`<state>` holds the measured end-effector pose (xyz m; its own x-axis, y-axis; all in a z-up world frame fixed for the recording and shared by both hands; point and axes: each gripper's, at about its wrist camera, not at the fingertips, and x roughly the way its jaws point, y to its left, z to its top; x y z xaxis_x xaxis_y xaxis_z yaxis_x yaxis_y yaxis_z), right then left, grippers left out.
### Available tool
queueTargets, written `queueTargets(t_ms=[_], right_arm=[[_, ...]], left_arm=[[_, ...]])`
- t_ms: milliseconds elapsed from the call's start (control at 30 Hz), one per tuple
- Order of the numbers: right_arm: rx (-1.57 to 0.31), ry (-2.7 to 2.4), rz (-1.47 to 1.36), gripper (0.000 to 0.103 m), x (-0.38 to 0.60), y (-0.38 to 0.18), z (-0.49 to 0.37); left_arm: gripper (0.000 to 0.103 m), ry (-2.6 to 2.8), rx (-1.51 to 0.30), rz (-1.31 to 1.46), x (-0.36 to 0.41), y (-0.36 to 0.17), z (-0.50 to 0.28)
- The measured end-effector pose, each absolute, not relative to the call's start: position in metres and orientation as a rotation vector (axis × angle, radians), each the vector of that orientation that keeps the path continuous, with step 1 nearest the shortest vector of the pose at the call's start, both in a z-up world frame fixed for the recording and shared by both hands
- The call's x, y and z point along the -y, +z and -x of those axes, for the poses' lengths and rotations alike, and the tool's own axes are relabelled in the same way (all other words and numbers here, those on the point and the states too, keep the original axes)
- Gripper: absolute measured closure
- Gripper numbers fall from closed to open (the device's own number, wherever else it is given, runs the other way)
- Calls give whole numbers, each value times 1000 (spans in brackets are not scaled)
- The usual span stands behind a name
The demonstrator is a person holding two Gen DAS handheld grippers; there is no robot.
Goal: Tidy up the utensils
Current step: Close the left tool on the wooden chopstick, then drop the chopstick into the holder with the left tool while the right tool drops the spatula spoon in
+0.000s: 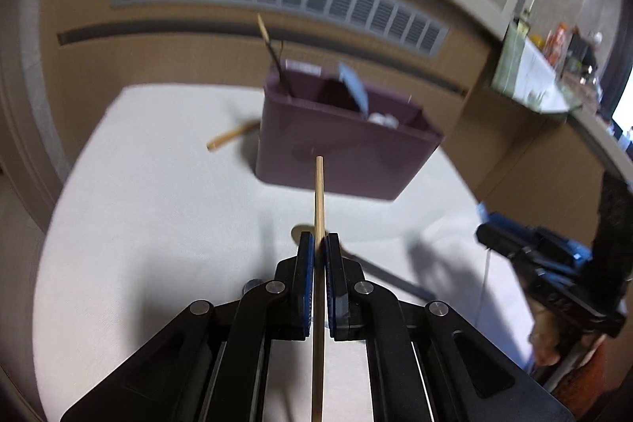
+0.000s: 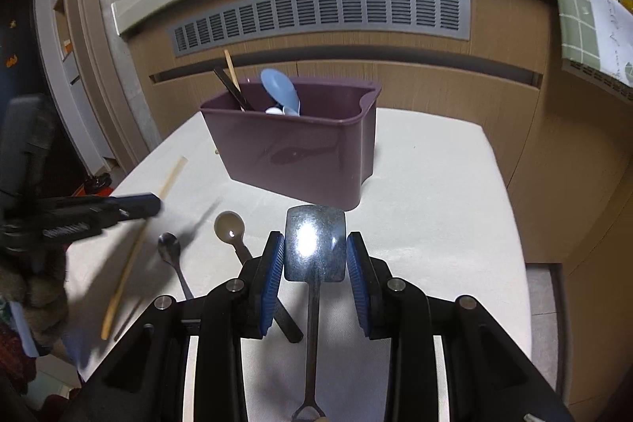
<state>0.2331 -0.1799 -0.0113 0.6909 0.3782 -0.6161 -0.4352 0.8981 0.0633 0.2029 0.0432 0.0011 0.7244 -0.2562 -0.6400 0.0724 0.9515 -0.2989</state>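
left tool [image 1: 319, 244] pinching a wooden chopstick [image 1: 319, 192] | right tool [image 2: 315, 244] clamping a flat metal spoon [image 2: 315, 244] | imo tip both upright over the purple caddy [image 2: 292, 149], drop into matching compartments

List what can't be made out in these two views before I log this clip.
- Bin contents, left wrist view: motion blur smears the blue spoon and the white items beside it.
- Chopstick in the left hand-held gripper: its rear end is cut off by the bottom edge.
- Metal spoon in the right hand-held gripper: its handle end is cut off at the bottom edge.
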Motion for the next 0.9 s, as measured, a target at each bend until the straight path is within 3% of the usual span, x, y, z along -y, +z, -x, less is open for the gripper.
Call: queueTargets(t_ms=[567,700,900], right_arm=[[-524,454,112,74,176,39,-202],[-469,470,88,74,175,63,-206],[-134,376,13,74,169,152,-219]], left_arm=[[98,-180,-552,306,-56,57,-173],[98,-201,-315,328,-62,108,-175],[98,-176,34,416,-76,159,-205]])
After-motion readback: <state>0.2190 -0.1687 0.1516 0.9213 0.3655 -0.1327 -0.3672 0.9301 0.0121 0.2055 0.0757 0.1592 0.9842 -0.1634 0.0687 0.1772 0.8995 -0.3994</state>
